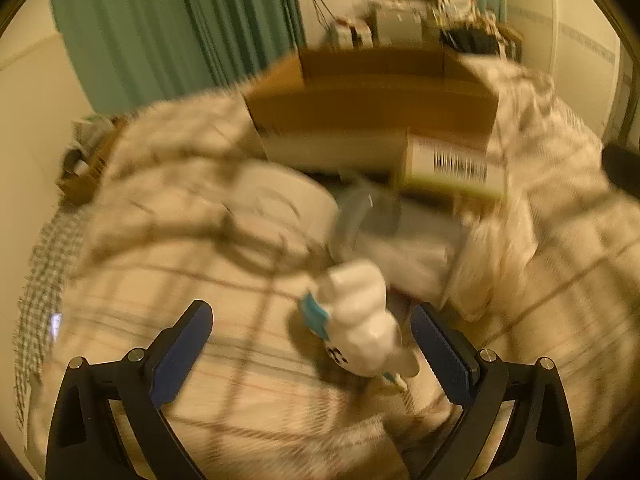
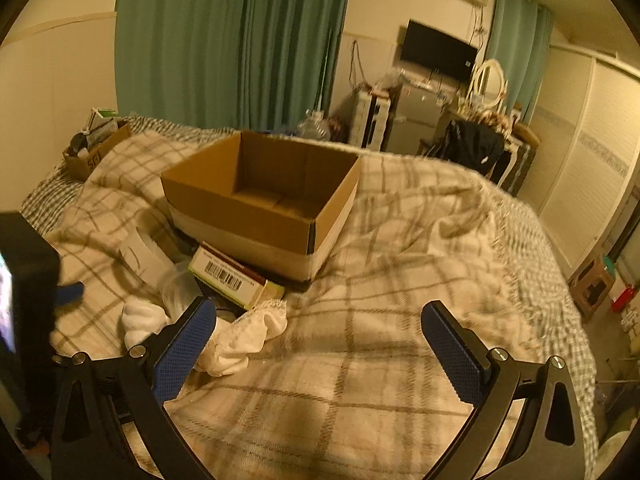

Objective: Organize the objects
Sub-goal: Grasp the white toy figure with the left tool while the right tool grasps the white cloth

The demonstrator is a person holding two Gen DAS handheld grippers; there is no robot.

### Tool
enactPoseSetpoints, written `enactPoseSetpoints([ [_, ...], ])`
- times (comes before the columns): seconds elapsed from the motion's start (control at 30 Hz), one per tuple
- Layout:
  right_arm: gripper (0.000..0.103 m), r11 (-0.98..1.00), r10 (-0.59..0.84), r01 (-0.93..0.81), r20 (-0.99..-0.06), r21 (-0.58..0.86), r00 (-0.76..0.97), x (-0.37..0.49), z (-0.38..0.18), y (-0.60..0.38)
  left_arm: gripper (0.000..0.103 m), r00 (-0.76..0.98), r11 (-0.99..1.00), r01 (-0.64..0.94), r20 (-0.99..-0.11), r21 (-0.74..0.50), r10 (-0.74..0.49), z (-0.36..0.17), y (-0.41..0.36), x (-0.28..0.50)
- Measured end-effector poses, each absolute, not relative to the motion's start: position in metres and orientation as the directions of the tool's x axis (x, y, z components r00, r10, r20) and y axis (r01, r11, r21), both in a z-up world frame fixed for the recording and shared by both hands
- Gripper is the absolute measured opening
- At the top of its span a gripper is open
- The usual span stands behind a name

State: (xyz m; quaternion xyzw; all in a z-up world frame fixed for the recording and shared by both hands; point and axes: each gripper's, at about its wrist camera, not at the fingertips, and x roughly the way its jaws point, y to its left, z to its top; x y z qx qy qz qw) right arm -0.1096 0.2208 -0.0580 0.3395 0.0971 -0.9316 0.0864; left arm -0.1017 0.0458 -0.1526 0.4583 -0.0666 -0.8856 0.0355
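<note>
An open, empty cardboard box sits on a plaid blanket on the bed; it also shows in the left wrist view. In front of it lie a flat barcode box, a clear plastic item, a white paper and a white cloth. A white plush toy with a blue tag lies between the fingers of my open left gripper, nearer the right finger. My right gripper is open and empty above the blanket. The left wrist view is blurred.
A small cardboard box of items stands at the bed's far left. Green curtains, a TV, a dresser with mirror and cabinets stand beyond the bed. The left gripper's body shows at the left edge.
</note>
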Motion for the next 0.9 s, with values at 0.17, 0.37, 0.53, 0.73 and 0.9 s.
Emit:
enactPoseSetpoints([
  [0.17,0.103,-0.966,-0.105,0.238,-0.682,-0.104,-0.724,-0.118,-0.071,0.219,0.078,-0.537,-0.987,-0.043,-0.837,0.152,-0.105,-0.171,0.052,-0.113],
  [0.37,0.103,-0.965,-0.087,0.230,-0.675,-0.125,-0.733,-0.115,-0.069,0.216,0.052,-0.559,-0.992,-0.056,-0.827,0.111,-0.061,-0.159,0.052,-0.105],
  [0.53,0.102,-0.958,-0.083,0.245,-0.674,-0.148,-0.734,-0.111,-0.062,0.206,0.052,-0.636,-0.998,-0.027,-0.771,0.059,-0.029,-0.121,0.034,-0.089],
  [0.73,0.102,-0.938,-0.126,0.322,-0.738,-0.129,-0.663,-0.119,-0.072,0.172,0.052,-0.694,-0.997,0.006,-0.718,0.071,-0.055,-0.090,0.006,-0.084],
  [0.9,0.097,-0.919,-0.108,0.368,-0.809,-0.140,-0.577,-0.131,-0.105,0.147,0.052,-0.687,-0.999,0.016,-0.725,0.044,-0.042,-0.093,-0.008,-0.084],
])
